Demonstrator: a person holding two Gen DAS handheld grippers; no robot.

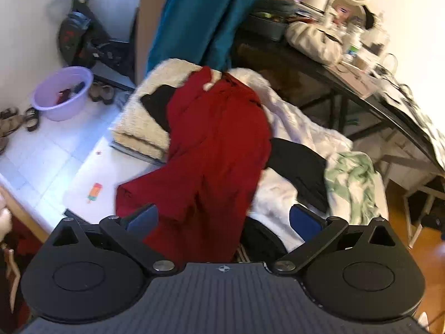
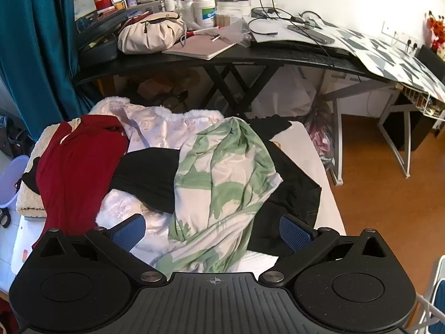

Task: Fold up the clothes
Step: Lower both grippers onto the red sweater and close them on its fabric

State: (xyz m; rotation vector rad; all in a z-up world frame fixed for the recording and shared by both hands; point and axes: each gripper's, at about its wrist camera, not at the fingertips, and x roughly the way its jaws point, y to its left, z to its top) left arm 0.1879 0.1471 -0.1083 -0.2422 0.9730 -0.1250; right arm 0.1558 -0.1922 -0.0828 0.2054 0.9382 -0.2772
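Two tongs hover wide open above a heap of clothes, gripping nothing. Left tongs (image 1: 222, 218) hang over a red garment (image 1: 217, 144) draped across a cream towel (image 1: 144, 117) and a white blanket (image 2: 155, 125). Right tongs (image 2: 212, 229) sit above a green-and-white shirt (image 2: 222, 183) lying on black clothing (image 2: 147, 178). Behind stands a cluttered black desk (image 2: 250, 54).

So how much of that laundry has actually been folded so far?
None of it, from what shows. The red garment, the green-and-white garment and a black garment lie crumpled in a heap on the white blanket. Nothing is in hand: the left hand-held gripper and right hand-held gripper are both open and empty. Every piece is left to fold.
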